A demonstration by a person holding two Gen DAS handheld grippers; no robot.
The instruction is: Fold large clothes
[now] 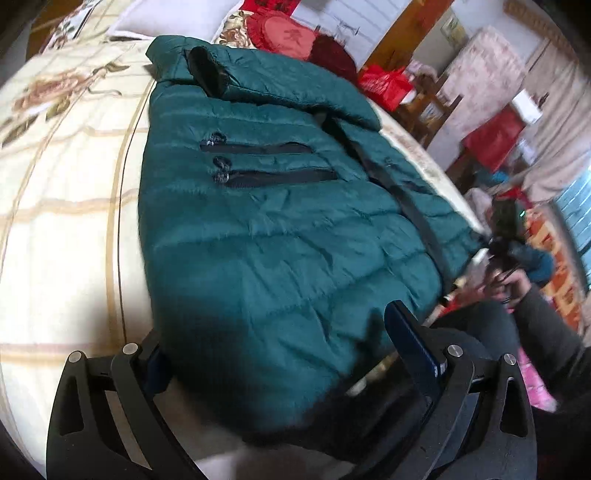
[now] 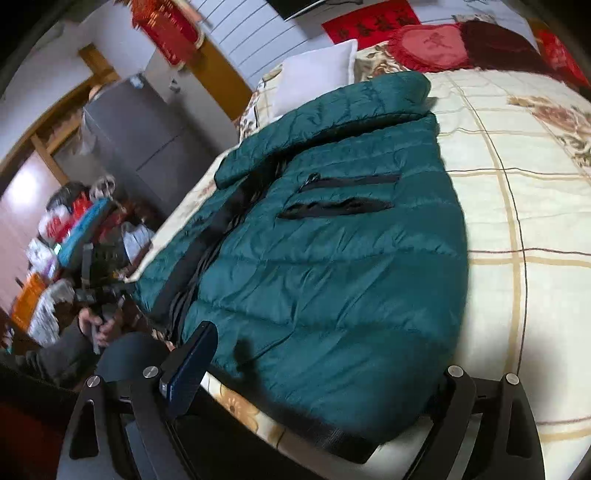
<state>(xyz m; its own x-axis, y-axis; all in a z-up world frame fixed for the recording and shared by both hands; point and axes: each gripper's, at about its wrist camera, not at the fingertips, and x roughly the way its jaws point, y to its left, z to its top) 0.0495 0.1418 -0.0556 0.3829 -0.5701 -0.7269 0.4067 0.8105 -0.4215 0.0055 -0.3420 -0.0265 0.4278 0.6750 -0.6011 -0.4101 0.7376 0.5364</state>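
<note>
Jacket lies flat on the bed, and your left gripper and right gripper both gape at its hem, so a shallow pinch on that slick shell could slip mid-fold.

The teal jacket is hiding much of the bed beneath it, and its near hem is running into dark blur between the fingers of the left tongs. The left finger of those tongs is lying partly covered by the jacket's edge. In the right wrist view the jacket is covering the right finger of the right tongs, so only its mount is showing. Beyond the jacket's far zipper side, the clutter is smearing into shapes too blurred to name. The red cushion past the collar is being cut off by the frame's top edge.
</note>
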